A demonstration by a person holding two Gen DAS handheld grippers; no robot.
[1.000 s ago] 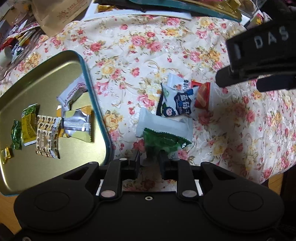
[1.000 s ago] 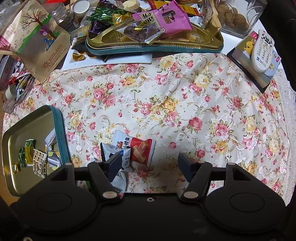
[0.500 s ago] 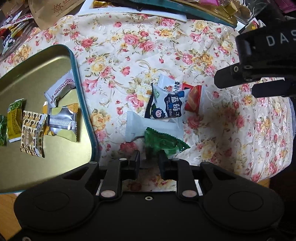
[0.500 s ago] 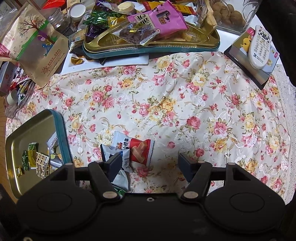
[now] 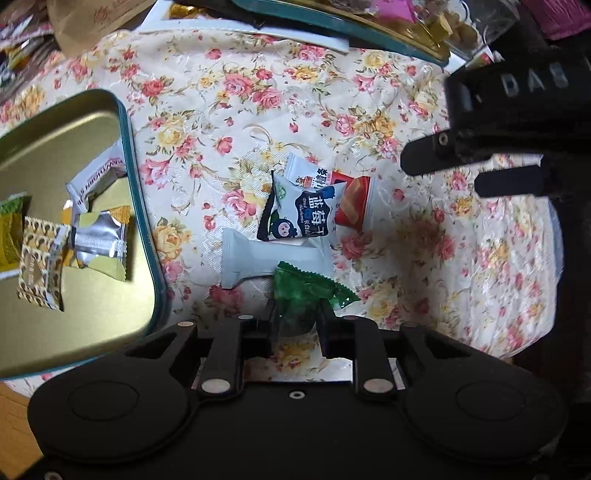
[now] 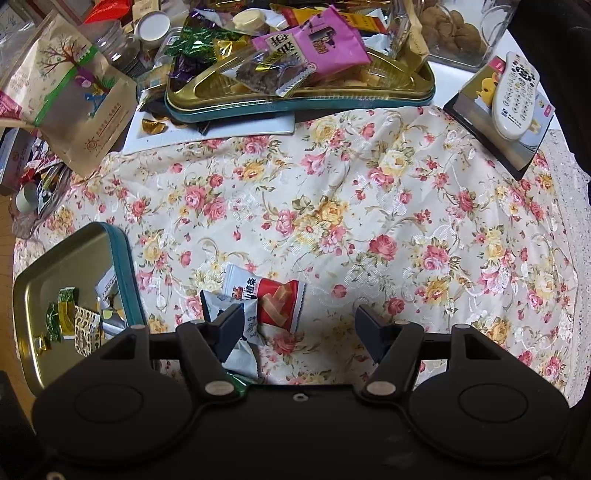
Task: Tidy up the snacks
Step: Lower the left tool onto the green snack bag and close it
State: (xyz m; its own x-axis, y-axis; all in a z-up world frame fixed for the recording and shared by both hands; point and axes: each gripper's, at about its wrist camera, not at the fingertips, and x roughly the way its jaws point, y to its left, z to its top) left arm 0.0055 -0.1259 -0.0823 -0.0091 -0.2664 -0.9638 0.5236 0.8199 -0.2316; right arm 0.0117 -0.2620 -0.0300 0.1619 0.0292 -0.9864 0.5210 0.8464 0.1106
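My left gripper [image 5: 299, 325] is shut on a green snack packet [image 5: 310, 288], held just above the floral tablecloth. Beyond it lie a plain white packet [image 5: 258, 254], a blue-and-white packet [image 5: 299, 214] and a red-and-white packet [image 5: 351, 203]. To the left is a gold tin with a teal rim [image 5: 142, 221], with several wrapped snacks [image 5: 99, 240] inside. My right gripper [image 6: 301, 325] hangs open over the cloth with nothing between its fingers. Its left finger [image 6: 229, 325] is above the blue-and-white packet [image 6: 221, 306], beside the red-and-white packet [image 6: 280, 299].
At the back stands a second tin [image 6: 295, 99] piled with snacks, on a white board. A paper bag [image 6: 74, 96] is at back left, and a remote [image 6: 517, 92] on a booklet and a jar of walnuts [image 6: 458, 33] at back right.
The left wrist view has tilted, so the gold tin and the loose packets slid left in it. The green packet kept its place between the left fingers. The right gripper barely moved.
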